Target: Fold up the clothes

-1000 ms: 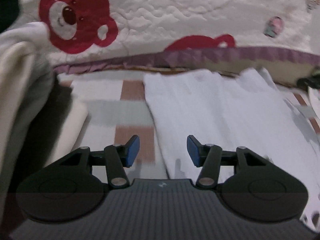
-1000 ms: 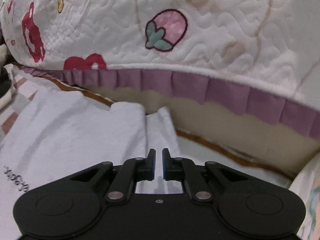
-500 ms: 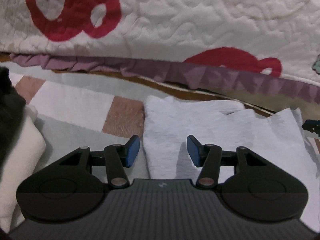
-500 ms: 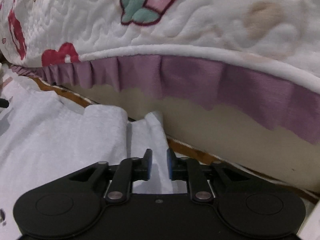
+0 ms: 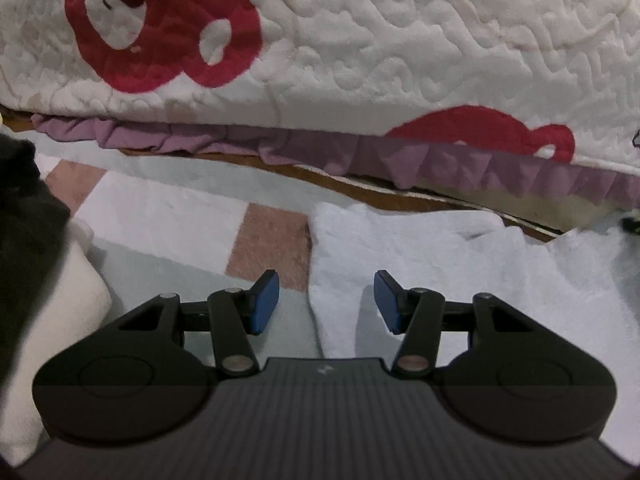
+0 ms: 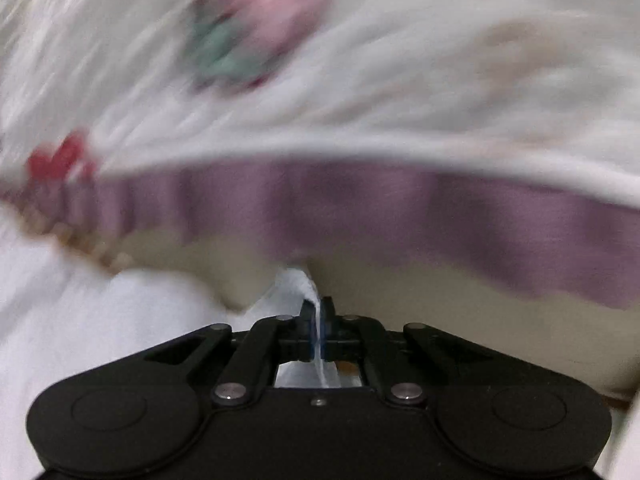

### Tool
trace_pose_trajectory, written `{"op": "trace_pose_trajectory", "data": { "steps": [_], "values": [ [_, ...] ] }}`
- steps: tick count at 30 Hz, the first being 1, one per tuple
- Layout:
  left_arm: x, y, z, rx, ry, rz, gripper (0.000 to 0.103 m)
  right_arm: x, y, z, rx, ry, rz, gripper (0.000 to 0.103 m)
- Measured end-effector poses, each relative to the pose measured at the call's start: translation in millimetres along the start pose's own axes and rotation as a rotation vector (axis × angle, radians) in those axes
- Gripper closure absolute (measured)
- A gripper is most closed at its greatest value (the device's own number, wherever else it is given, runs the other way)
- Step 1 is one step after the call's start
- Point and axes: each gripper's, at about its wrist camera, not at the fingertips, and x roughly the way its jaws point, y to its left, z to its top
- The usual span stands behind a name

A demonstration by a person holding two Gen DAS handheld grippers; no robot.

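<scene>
A white garment (image 5: 460,264) lies flat on a checked mat (image 5: 168,216), its far left corner just ahead of my left gripper (image 5: 326,304). The left gripper is open, its blue pads (image 5: 264,300) straddling the garment's left edge, low over it. In the right wrist view, my right gripper (image 6: 318,324) is shut on a pinched fold of the white garment (image 6: 298,282), which sticks up between the jaws. The rest of the garment (image 6: 100,320) spreads to the left. That view is motion-blurred.
A quilted bedspread (image 5: 360,48) with red bear prints and a purple frill (image 5: 400,156) hangs close ahead in both views. A cream and dark pile of clothes (image 5: 36,280) sits at the left. A strip of brown floor (image 5: 360,188) shows under the bed.
The right gripper closed on the garment's edge and is moving, blurring its view. The left gripper moved forward to the garment's far left corner, still open.
</scene>
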Motion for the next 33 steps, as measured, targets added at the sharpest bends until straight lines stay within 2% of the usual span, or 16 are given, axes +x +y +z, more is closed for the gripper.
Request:
{"op": "trace_pose_trajectory", "data": {
  "steps": [2, 5, 9, 16, 18, 22, 25, 28, 30, 31, 32, 33],
  "values": [
    [4.1, 2.2, 1.9, 0.013, -0.001, -0.004, 0.051, -7.3, -27.5, 5.8, 0.089, 0.016, -0.035, 0.102],
    [12.4, 4.5, 2.9, 0.014, -0.005, -0.038, 0.051, -19.6, -42.0, 11.6, 0.054, 0.030, -0.049, 0.102],
    [19.4, 5.1, 0.7, -0.022, 0.000, -0.133, 0.049, -30.7, -42.1, 13.3, 0.001, 0.023, -0.056, 0.102],
    [15.5, 4.4, -4.9, -0.022, 0.005, -0.166, 0.043, -12.7, -35.7, 4.5, -0.042, 0.081, -0.180, 0.102],
    [16.2, 5.7, -4.8, -0.017, 0.012, -0.164, 0.040, -9.6, -36.4, -1.6, -0.039, 0.096, -0.181, 0.102],
    [24.7, 10.8, -1.2, -0.107, -0.001, -0.199, 0.032, -11.4, -39.2, -8.3, -0.010, 0.075, -0.137, 0.102],
    [32.5, 6.5, 4.8, -0.157, -0.012, -0.210, 0.032, -24.2, -50.4, -13.3, 0.007, 0.060, -0.111, 0.102],
    [39.7, -30.0, 5.6, 0.077, -0.011, -0.091, 0.034, -28.8, -59.8, -13.7, 0.016, 0.047, -0.076, 0.102],
    [40.9, -56.3, 5.7, 0.247, -0.012, -0.029, 0.042, -29.8, -60.8, -12.8, -0.005, 0.050, -0.039, 0.102],
    [39.1, -70.1, 5.5, 0.338, -0.015, -0.013, 0.086, -31.6, -62.8, -13.3, -0.005, 0.048, -0.029, 0.102],
    [33.6, -75.1, 8.2, 0.361, -0.029, 0.003, 0.101, -33.7, -65.2, -14.0, -0.004, 0.045, -0.021, 0.102],
    [27.5, -78.6, 11.4, 0.373, -0.044, 0.019, 0.101, -35.8, -67.5, -14.7, -0.002, 0.043, -0.012, 0.102]
  ]
}}
